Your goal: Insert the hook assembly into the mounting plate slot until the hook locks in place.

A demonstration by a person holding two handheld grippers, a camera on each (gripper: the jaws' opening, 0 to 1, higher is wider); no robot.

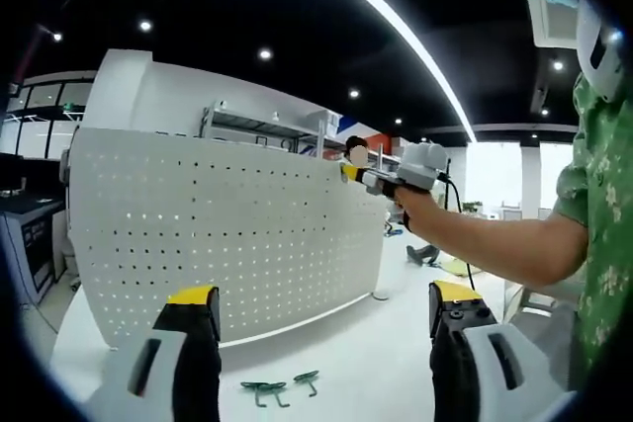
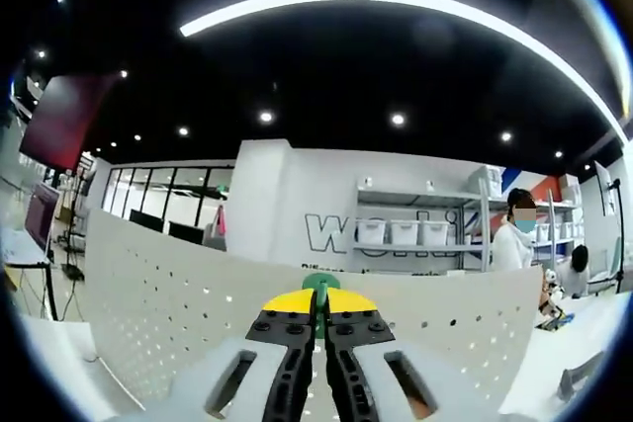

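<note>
Currently our right gripper (image 2: pixel 318 328) pinches the light, stiff green hook (image 2: pixel 319 294) against the pegboard (image 2: pixel 148 294); left gripper (image 1: pixel 321 318) gapes.

We found the pegboard (image 1: pixel 223 229) standing upright on the table (image 1: pixel 366 358), with loose hooks (image 1: pixel 280 386) lying on the table in front of its foot, between the left gripper's (image 1: pixel 321 318) jaws. The right gripper (image 1: pixel 352 172) reached the board's upper right edge, nipping a hook (image 2: pixel 319 295) at the top rim. Shelves (image 2: pixel 415 234) stood behind the board.
</note>
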